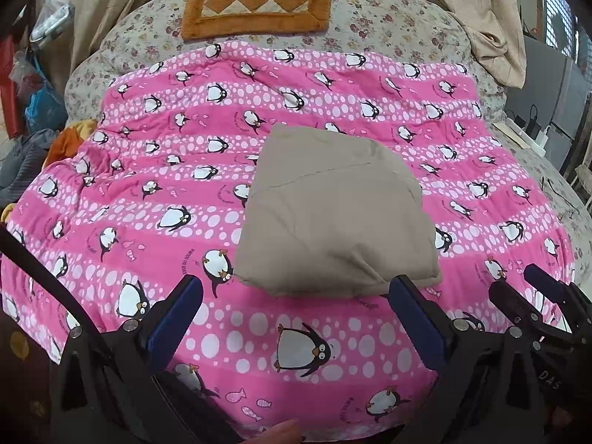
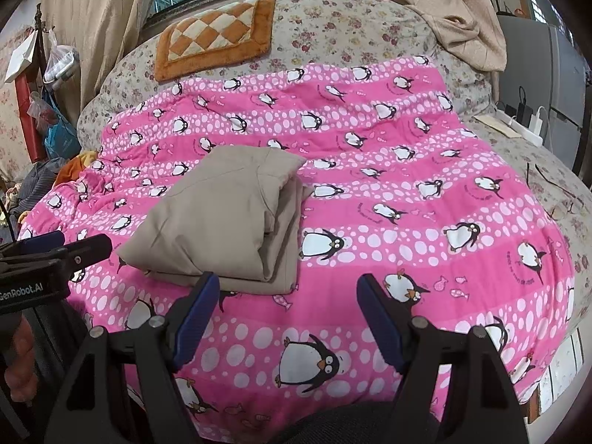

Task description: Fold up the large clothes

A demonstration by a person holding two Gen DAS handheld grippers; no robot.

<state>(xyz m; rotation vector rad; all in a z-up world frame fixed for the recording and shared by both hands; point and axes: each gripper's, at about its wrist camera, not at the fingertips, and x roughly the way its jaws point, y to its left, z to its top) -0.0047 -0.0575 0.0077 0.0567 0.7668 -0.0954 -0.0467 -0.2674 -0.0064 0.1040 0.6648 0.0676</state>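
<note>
A tan garment lies folded into a thick square on the pink penguin blanket. My left gripper hovers just in front of its near edge, open, nothing between its blue pads. My right gripper stands open to the right of the garment's near corner, also with nothing between its fingers. In the left wrist view the right gripper's tips show at the right edge. In the right wrist view the left gripper shows at the left edge.
The blanket covers a floral bedspread. An orange checkered mat lies at the far end under beige curtains. Clothes and bags pile up at the left. A power strip sits at the right.
</note>
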